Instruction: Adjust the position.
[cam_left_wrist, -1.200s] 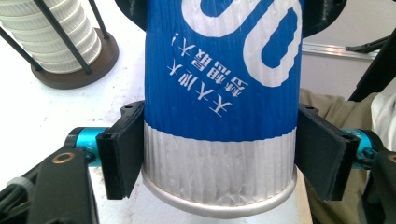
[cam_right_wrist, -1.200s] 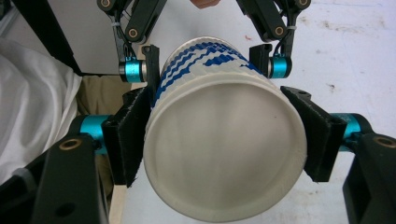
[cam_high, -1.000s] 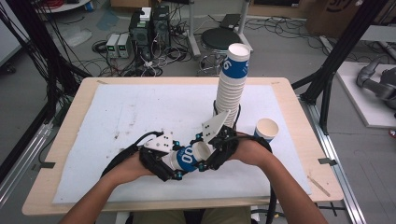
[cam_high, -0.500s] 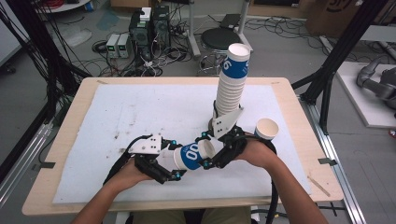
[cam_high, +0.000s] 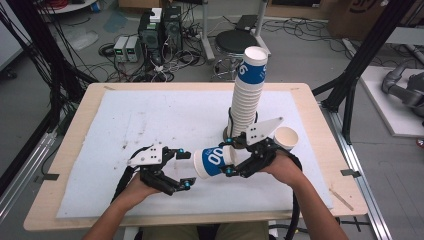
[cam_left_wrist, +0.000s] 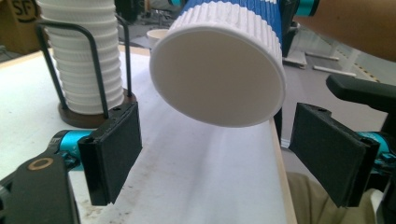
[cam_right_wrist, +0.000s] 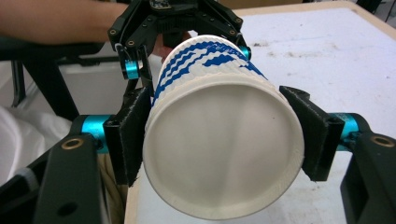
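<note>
A white paper cup with blue print (cam_high: 214, 161) lies on its side in the air, and my right gripper (cam_high: 227, 157) is shut on its ribbed wall. In the right gripper view the cup (cam_right_wrist: 219, 140) sits between both pads of that gripper (cam_right_wrist: 222, 135). My left gripper (cam_high: 186, 169) is just left of the cup's free end; its jaws have just been opening and stand open with nothing between them. In the left gripper view the cup's round end (cam_left_wrist: 217, 74) hangs above and ahead of that gripper (cam_left_wrist: 222, 154).
A tall stack of the same cups (cam_high: 247, 90) stands in a wire holder (cam_left_wrist: 95, 70) behind my right hand. One upright cup (cam_high: 286, 137) sits to its right. A white mat (cam_high: 150, 120) covers the wooden table (cam_high: 70, 145); the near edge is close.
The left gripper let go of the cup, opened and drew back to the left and down. The right gripper kept the cup and shifted slightly right.
</note>
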